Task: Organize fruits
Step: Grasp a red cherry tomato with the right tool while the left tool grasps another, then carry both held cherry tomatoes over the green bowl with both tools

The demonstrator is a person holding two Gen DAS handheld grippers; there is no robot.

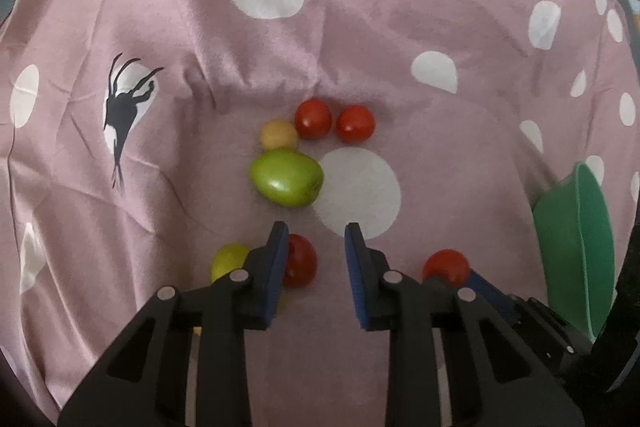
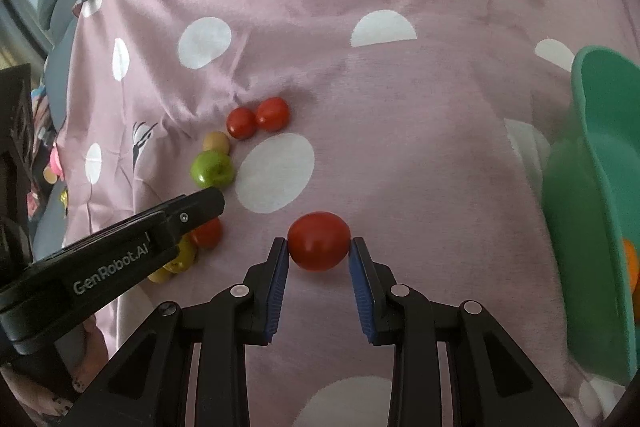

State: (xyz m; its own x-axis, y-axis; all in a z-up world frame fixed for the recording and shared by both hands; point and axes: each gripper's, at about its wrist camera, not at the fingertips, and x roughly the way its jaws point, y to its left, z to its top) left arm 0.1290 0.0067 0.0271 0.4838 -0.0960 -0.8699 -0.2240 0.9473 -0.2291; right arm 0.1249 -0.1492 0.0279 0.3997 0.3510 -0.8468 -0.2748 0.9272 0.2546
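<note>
My right gripper (image 2: 319, 246) is shut on a red tomato (image 2: 318, 241), held between its blue pads; it also shows in the left wrist view (image 1: 446, 265). My left gripper (image 1: 316, 231) is open and empty above the cloth, with a red tomato (image 1: 300, 261) and a yellow-green fruit (image 1: 228, 261) beside its left finger. Ahead lie a green apple (image 1: 286, 177), a small tan fruit (image 1: 279, 134) and two red tomatoes (image 1: 313, 118) (image 1: 355, 123). A green bowl (image 2: 592, 211) stands at the right and holds an orange fruit (image 2: 630, 263).
Everything lies on a pink cloth with white dots (image 1: 360, 7), wrinkled behind the fruits. The bowl also shows at the right in the left wrist view (image 1: 576, 247). Grey bedding and clutter lie at the far left of the right wrist view (image 2: 52, 163).
</note>
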